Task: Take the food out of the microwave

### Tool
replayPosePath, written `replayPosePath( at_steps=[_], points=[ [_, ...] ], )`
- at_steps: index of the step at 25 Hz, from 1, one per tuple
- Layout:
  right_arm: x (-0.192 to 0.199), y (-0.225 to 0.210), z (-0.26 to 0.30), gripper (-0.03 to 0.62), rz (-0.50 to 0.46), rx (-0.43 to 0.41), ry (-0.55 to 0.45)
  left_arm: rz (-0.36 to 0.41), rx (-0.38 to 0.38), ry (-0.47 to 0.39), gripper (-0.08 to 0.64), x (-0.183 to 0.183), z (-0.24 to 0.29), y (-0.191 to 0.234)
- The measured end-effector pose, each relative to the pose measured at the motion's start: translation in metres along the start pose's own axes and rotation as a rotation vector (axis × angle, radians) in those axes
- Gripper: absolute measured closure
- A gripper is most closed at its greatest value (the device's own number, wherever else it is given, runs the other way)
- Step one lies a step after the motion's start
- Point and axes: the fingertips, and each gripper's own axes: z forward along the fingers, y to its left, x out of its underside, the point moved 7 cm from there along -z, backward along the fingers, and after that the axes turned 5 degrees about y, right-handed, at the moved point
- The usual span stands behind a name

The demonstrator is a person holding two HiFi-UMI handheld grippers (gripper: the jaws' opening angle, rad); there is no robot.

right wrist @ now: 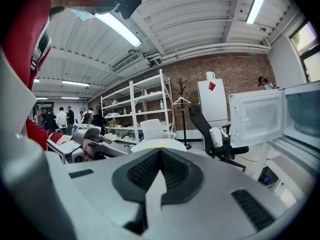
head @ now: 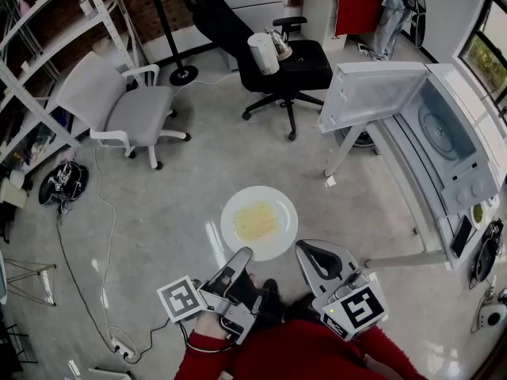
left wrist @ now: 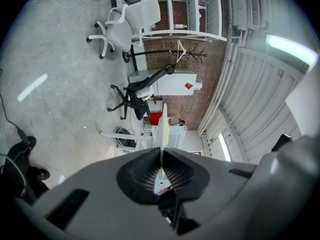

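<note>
**Operator:** State the position and orientation of the plate (head: 259,223).

**Technician:** The plate is outside the microwave (head: 451,145). It is held over the floor (head: 182,196), in front of the person and left of the oven. It lies flat, face up. It is round and has no long axis. In the left gripper view it appears edge-on, as a thin line running straight out from the fingers (left wrist: 142,174). The food (head: 255,222) is a flat yellowish patch at the plate's centre.

**Operator:** Finger state, both units?

**Technician:** The left gripper (head: 240,258) has its fingers clamped on the near rim of the plate. The right gripper (head: 307,252) has its fingers (right wrist: 145,176) pressed together with nothing between them. Its tip is just beside the plate's right-hand rim. Contact with the rim cannot be confirmed.

**Operator:** Item count?

**Technician:**
- One plate and one portion of food.
- One microwave. Its door (head: 372,93) is swung fully open and the turntable (head: 436,131) is bare.
- Two grippers.
- Two office chairs, one white (head: 119,105) and one black (head: 277,58). A white jug (head: 264,52) stands on the black seat.

**Operator:** Surface and surroundings?

**Technician:** The microwave stands on a white tabletop (head: 424,212) at the right. The floor is pale polished concrete, and a cable (head: 95,236) trails across it at the left. A white shelving rack (head: 47,46) lines the left side. A coat stand (head: 170,30) stands in front of a brick wall. The right gripper view shows a ribbed ceiling with strip lights and several people standing far off.
</note>
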Motion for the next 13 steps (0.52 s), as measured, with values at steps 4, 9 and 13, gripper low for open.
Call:
replayPosePath(
  at_steps=[4, 9, 13],
  points=[
    [0.0002, 0.003, 0.0012, 0.583, -0.001, -0.003, -0.002, 0.001, 0.001, 0.0, 0.54, -0.0006, -0.0021, 0.0007],
    [0.0009, 0.0052, 0.0019, 0.583, -0.002, -0.008, 0.001, 0.001, -0.002, -0.003, 0.54, -0.0008, -0.0051, 0.0013],
    [0.0013, 0.0057, 0.0035, 0.583, -0.002, -0.01, 0.005, -0.001, -0.003, -0.009, 0.54, -0.003, -0.0072, 0.0018]
  ],
)
